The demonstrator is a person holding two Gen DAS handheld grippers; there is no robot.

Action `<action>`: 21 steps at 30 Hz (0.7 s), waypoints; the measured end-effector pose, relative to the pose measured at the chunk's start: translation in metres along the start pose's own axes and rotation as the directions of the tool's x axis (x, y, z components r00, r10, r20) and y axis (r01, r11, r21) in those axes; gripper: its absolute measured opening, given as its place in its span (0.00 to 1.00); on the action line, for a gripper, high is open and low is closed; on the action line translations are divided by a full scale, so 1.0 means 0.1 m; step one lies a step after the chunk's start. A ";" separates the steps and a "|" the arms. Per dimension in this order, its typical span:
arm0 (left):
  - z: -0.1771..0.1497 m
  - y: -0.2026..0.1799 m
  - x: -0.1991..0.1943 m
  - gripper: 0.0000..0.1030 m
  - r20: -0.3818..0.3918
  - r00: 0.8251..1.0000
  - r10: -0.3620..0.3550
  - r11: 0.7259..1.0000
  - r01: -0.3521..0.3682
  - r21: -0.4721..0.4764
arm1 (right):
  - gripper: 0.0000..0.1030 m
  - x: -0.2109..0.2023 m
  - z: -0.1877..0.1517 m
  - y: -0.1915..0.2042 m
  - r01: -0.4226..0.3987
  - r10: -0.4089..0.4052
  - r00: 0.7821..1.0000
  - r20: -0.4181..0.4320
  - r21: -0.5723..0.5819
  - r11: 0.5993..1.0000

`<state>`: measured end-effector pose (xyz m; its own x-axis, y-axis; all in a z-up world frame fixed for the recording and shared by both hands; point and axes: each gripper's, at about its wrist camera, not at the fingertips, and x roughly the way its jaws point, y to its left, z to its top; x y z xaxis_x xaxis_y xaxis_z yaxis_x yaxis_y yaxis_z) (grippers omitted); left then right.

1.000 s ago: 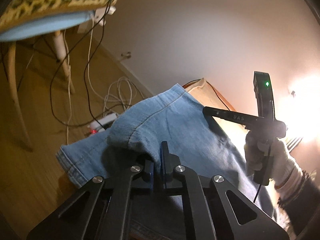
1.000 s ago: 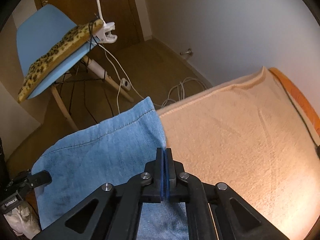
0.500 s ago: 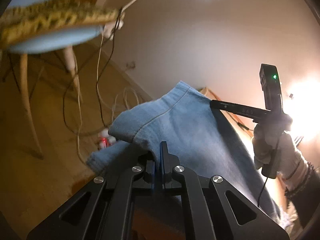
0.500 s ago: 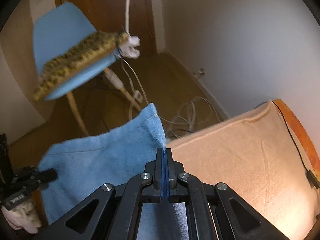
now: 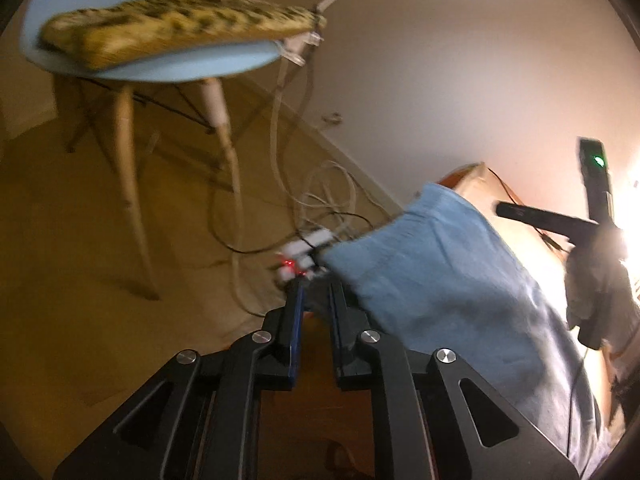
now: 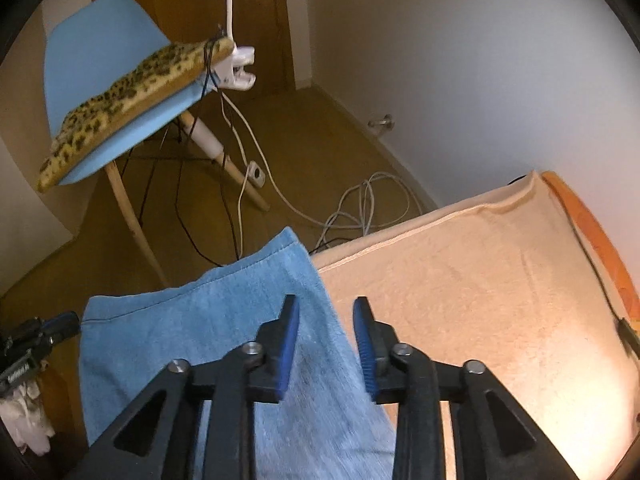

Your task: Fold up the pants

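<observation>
Release step after a fold: both grippers, left gripper (image 5: 314, 296) and right gripper (image 6: 326, 312), have just opened, fingers apart, jeans (image 6: 224, 344) lying free on the towel-covered worktop (image 6: 480, 300)'s near edge; next needs regrasping

No readable text anywhere. Only white lettering on the black body of the left gripper (image 6: 18, 368), at the lower left edge of the right wrist view, too small and tilted to make out.

Light-blue denim pants (image 6: 224, 344), peach towel (image 6: 480, 300), leopard-print cushion (image 6: 132, 84) on pale-blue chair (image 6: 92, 40)
</observation>
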<state>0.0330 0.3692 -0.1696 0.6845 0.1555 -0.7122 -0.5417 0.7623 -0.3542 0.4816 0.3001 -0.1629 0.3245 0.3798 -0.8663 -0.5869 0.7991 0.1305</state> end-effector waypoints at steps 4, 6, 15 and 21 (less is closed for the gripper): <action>0.04 0.02 -0.19 0.10 0.010 1.000 -0.008 1.000 0.008 0.012 | 0.29 -0.28 -0.06 -0.07 -0.006 0.005 1.000 0.031 0.032 0.999; 0.07 -0.04 -0.29 0.10 0.019 1.000 -0.017 0.999 0.016 0.032 | 0.32 -0.48 -0.12 -0.10 -0.008 0.005 0.999 0.053 0.047 0.999; 0.21 -0.61 -0.66 0.16 0.030 0.992 -0.125 0.980 0.119 0.159 | 0.41 -1.52 -0.60 -0.32 0.009 -0.031 0.989 0.148 0.144 0.990; 0.22 -1.06 -0.89 0.22 0.007 0.979 -0.204 0.949 0.196 0.247 | 0.52 -2.17 -1.05 -0.52 0.036 -0.080 0.978 0.191 0.224 0.974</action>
<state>0.0397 0.2883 -0.0555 0.7840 0.0013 -0.6208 -0.2596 0.9091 -0.3259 0.3637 0.1270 -0.0325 0.5057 0.3969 -0.7660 -0.3939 0.8961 0.2043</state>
